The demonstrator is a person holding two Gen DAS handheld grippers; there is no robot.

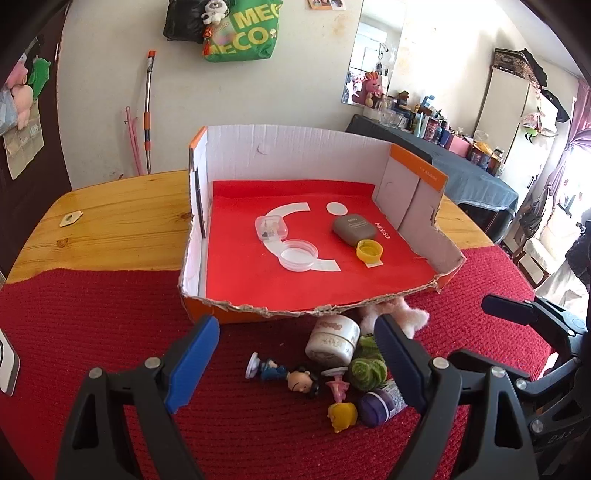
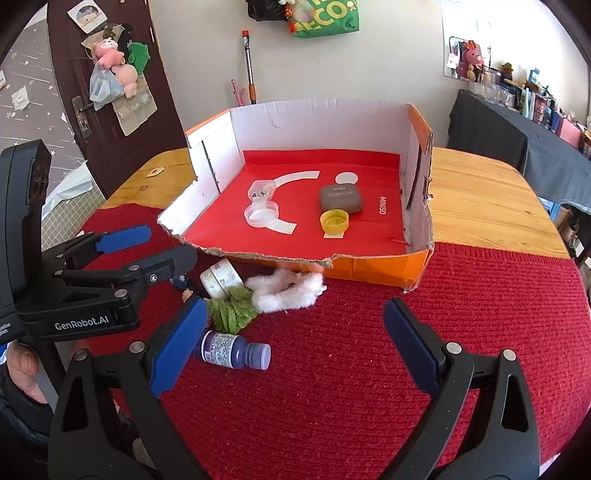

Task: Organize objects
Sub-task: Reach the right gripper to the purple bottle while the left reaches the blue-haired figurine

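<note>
Left gripper (image 1: pixel 299 365) held spread above toy pile (image 1: pixel 332 373); right gripper (image 2: pixel 295 347) spread, nothing gripped; orange box (image 2: pixel 376 269) seen beyond.

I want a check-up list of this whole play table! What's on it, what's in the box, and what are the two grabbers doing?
Surface: wooden table, its near part under a red knitted cloth.
Job's things: cardboard box holding a grey case, yellow cap, clear round lid and small clear case. Outside, in front: purple bottle, white jar, green knitted piece, white fluffy piece, three small figures.
Clutter: small tag on the bare wood.
Grippers: left gripper over the pile, jaws apart, holding nothing; right gripper over the cloth, jaws apart, holding nothing.
Cables: nothing seen.
Surroundings: green bag on the wall, crowded side table.
</note>
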